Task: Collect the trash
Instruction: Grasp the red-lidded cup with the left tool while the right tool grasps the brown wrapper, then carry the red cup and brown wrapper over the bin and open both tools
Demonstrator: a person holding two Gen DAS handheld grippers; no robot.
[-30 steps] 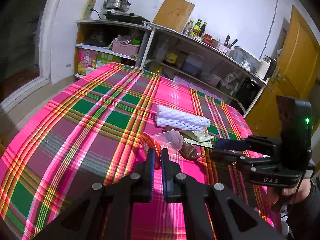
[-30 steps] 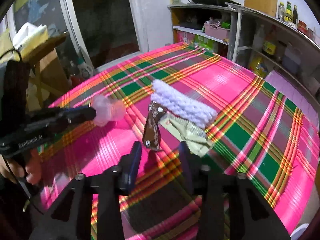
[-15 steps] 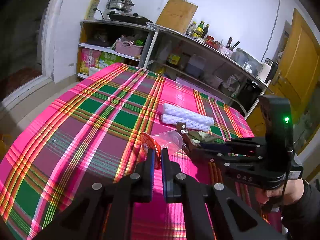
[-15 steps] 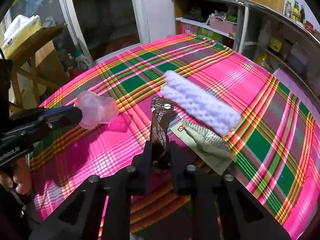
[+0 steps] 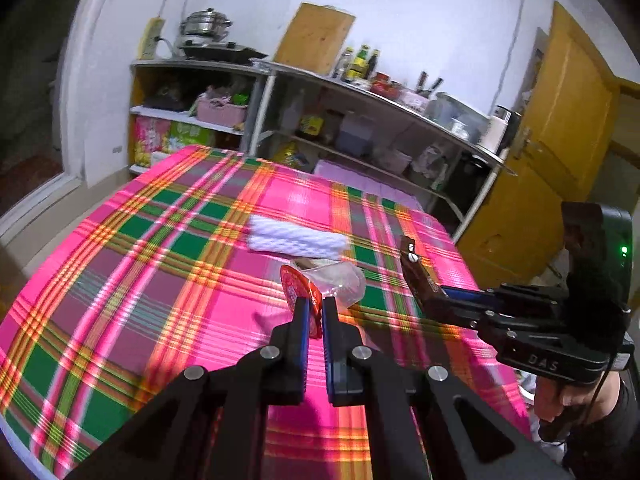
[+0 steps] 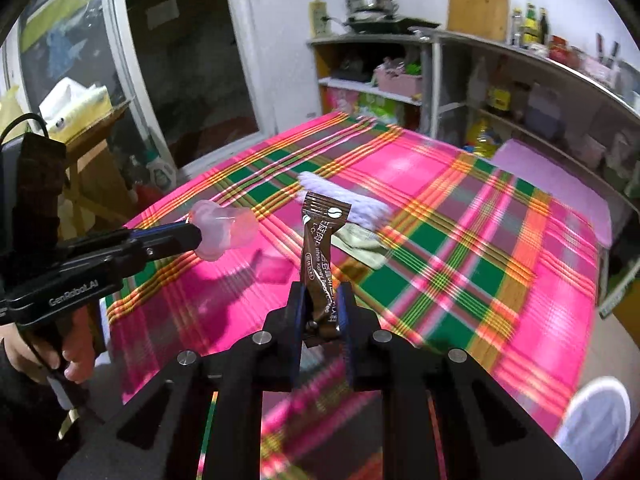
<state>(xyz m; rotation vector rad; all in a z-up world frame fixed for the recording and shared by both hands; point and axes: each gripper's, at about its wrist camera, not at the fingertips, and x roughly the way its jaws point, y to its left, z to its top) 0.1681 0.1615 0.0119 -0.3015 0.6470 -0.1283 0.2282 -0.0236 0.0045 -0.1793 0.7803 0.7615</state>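
Observation:
My left gripper (image 5: 315,305) is shut on a clear plastic cup (image 5: 345,283) by its red foil lid and holds it above the table; the cup also shows in the right wrist view (image 6: 224,230). My right gripper (image 6: 323,296) is shut on a brown coffee sachet (image 6: 320,256) that stands upright between the fingers, above the table; the sachet also shows in the left wrist view (image 5: 416,276). A white foam net sleeve (image 5: 295,239) and a pale green paper wrapper (image 6: 360,242) lie on the plaid tablecloth (image 5: 140,280).
Metal shelves (image 5: 360,120) with bottles, pots and boxes stand behind the table. A yellow door (image 5: 552,152) is at the right. A wooden stand (image 6: 92,148) stands by a glass door at the left. A white bin (image 6: 600,424) sits below the table's near right corner.
My right gripper closed on the brown sachet and lifted it off the table. Both grippers have risen and pulled back from the table with their items.

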